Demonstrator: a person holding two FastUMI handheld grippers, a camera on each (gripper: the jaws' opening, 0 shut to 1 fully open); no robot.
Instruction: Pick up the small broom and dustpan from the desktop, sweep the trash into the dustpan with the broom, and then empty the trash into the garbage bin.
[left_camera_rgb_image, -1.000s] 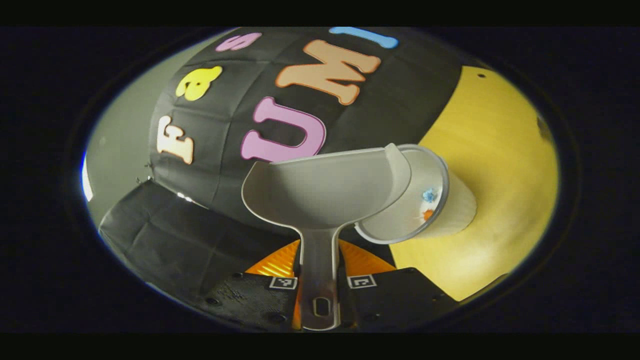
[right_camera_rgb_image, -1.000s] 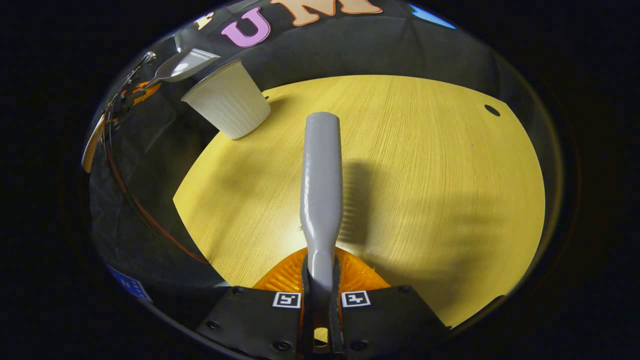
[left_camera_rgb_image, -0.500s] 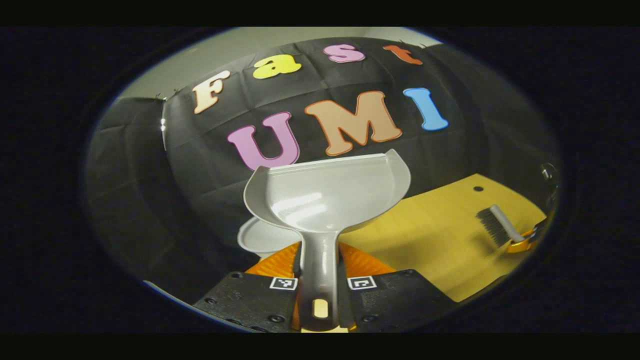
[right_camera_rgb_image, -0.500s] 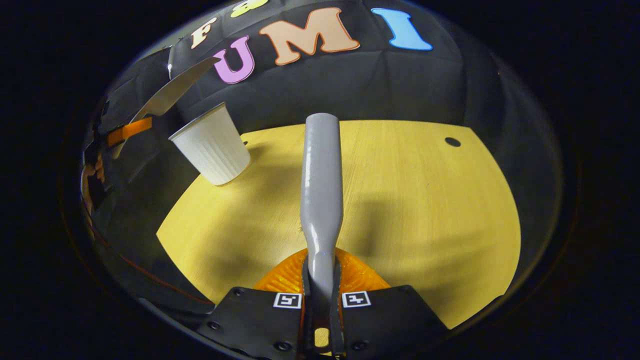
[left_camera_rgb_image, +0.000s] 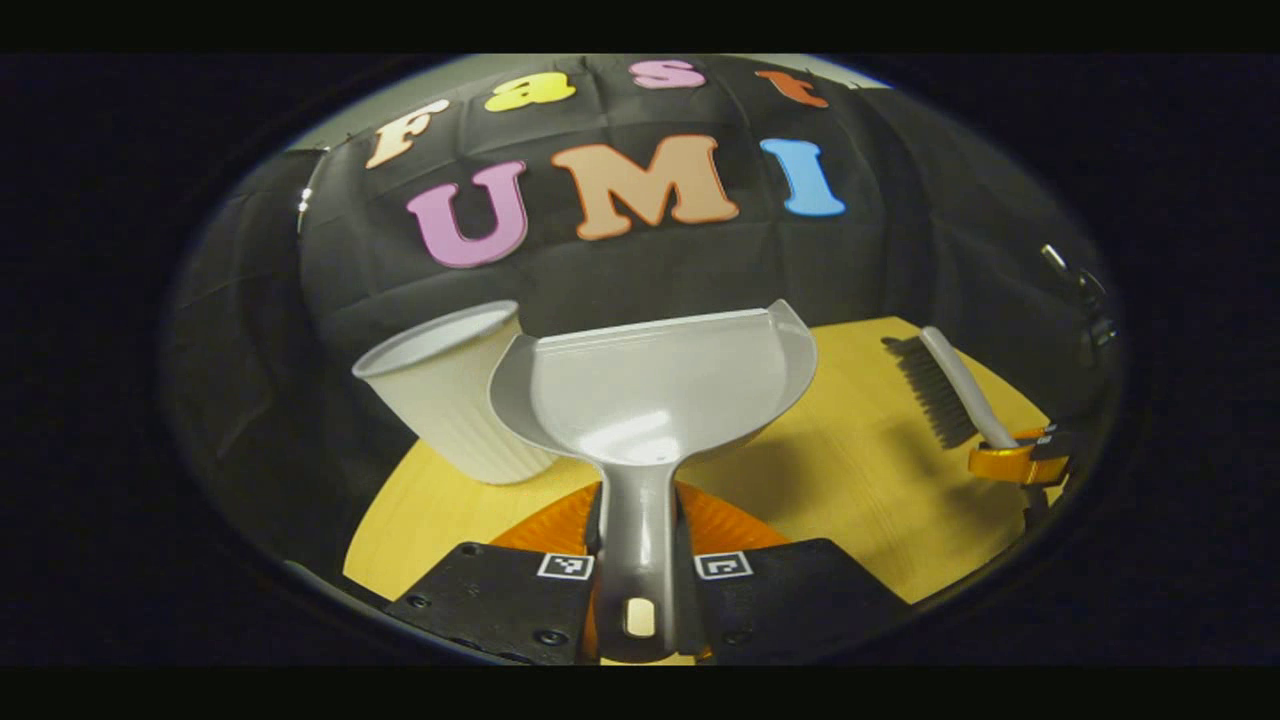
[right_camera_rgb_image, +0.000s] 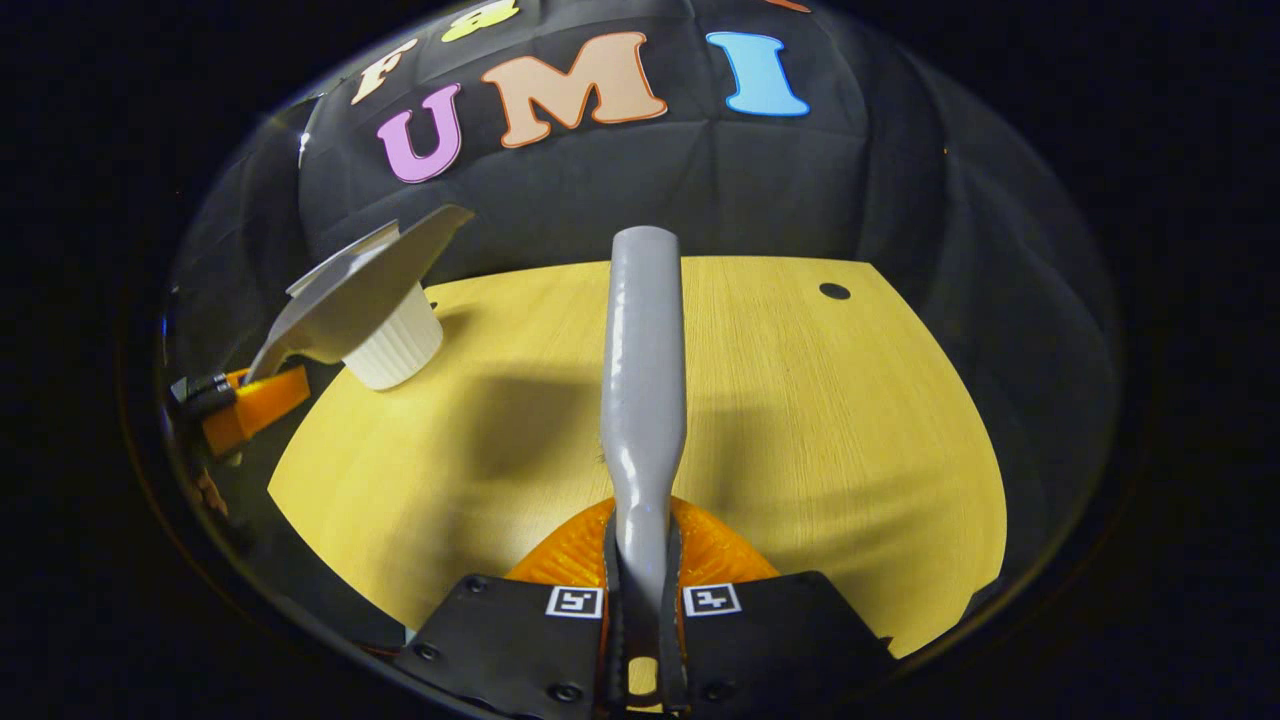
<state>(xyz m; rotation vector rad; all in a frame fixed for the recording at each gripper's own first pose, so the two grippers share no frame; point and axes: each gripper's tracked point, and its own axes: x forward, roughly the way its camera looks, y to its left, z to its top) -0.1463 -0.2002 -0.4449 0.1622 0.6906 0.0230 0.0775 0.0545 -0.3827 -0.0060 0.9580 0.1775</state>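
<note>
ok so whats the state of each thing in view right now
dustpan: held by its handle in the left gripper, pan looks empty
broom: handle clamped in the right gripper
garbage bin: upright on the table, open top

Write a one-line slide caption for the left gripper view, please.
Left gripper holds the empty dustpan beside the white bin; brush at right.

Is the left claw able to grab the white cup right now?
Probably not. The left claw is shut on the dustpan handle, so it has no free grip. The cup stands close, just beside the pan, with nothing else between them.
</note>
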